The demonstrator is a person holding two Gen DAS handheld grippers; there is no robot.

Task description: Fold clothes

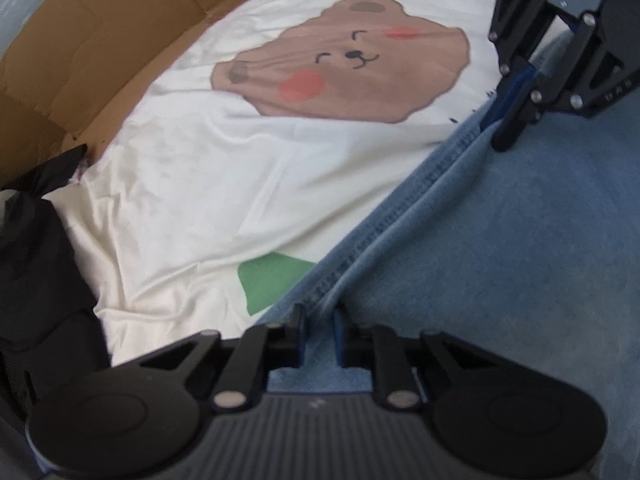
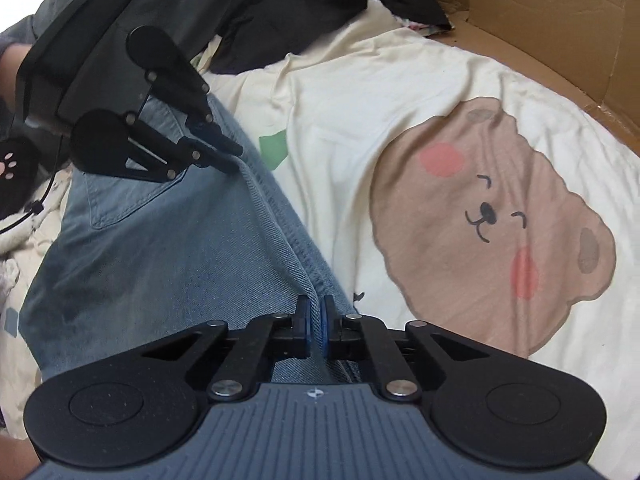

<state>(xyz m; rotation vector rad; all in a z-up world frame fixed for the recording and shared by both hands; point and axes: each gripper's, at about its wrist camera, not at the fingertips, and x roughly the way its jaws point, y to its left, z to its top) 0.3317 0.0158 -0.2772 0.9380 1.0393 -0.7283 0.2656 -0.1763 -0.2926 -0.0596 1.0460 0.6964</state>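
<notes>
Your left gripper point(image 2: 230, 156) and right gripper point(image 2: 316, 322) are matte black linkages with silver pivot screws, round discs, blue finger pads point(image 2: 305, 326) and ribbed grey bodies, and a thin black cable point(image 2: 48, 192) trails beside your paw-print glove point(image 2: 16, 170).

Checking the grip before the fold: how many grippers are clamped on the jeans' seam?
2: left gripper and right gripper, jaws shut on the jeans at separate spots along the seam edge.

Jeans point(image 2: 168, 240) — coarse blue denim; sheet point(image 2: 400, 92) — smooth cream cloth; matt cardboard point(image 2: 540, 20).
</notes>
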